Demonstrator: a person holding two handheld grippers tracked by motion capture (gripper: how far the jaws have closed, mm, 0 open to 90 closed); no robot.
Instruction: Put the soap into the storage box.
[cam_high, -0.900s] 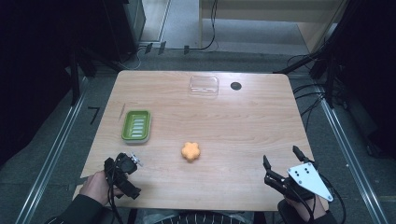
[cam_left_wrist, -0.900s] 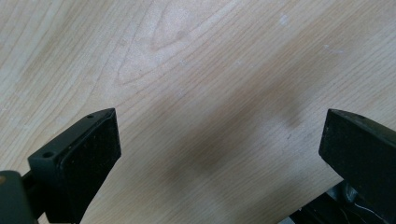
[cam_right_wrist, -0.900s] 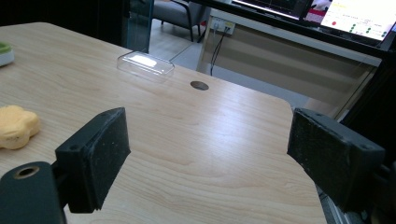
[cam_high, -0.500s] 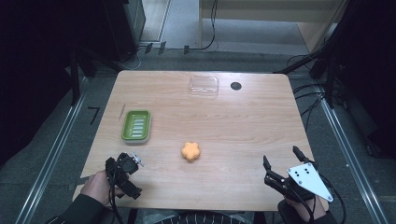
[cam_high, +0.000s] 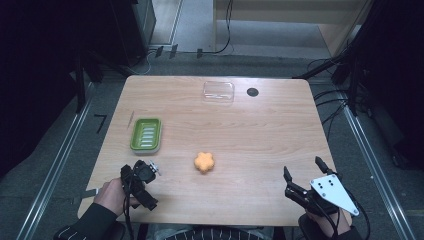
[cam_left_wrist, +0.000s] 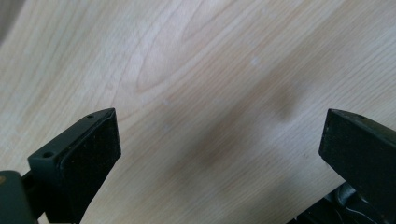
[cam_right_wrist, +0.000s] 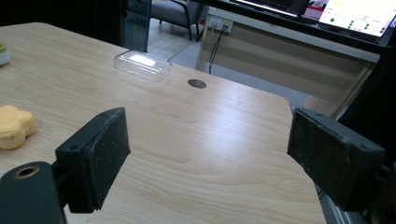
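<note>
Left gripper rests near the front left corner of the table, its jaws spread wide with nothing between them; in the left gripper view they look straight down on bare wood. Right gripper sits at the front right corner, also released and empty; its jaws stand far apart and point across the table.

Between the two, a little ahead of the left gripper and to its right side, lies an orange sponge in the shape of a flower; it is nearer to the left gripper than to the right one, but it touches neither. In the right gripper view the sponge shows at the far left, well aside from the jaws.

I judge this sponge to be light and soft; it should give under the pads and spring back, so it is not fragile and not slippery. Probably the best hold is from above, across its middle, with the pads on two opposite lobes; a gentle squeeze is enough, because a hard one only flattens it.

Farther ahead of the left gripper is a green soap dish; a clear plastic box lies at the far edge, well apart from both grippers.
</note>
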